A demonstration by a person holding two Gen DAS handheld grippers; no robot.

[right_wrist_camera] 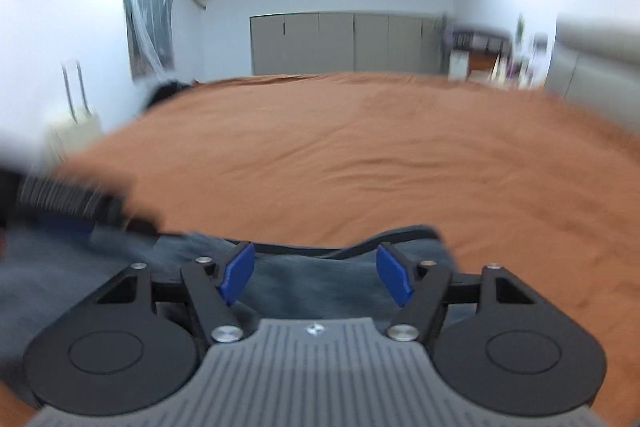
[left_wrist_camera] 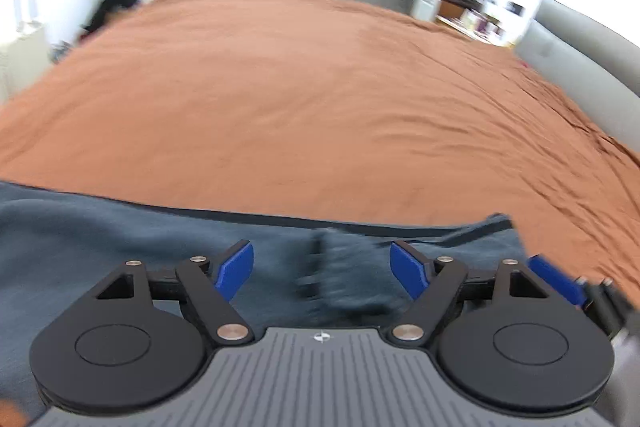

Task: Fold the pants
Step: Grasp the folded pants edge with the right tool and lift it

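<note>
Hovering over grey pants (left_wrist_camera: 120,239) on the rust bedspread (left_wrist_camera: 300,99), left gripper (left_wrist_camera: 322,269) and right gripper (right_wrist_camera: 316,273) jaws spread, empty; risking a one-layer, lopsided pinch.

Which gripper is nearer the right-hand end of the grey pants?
Right. The right gripper hangs open over that end of the grey pants; the left gripper hangs open over their middle, further left.
</note>
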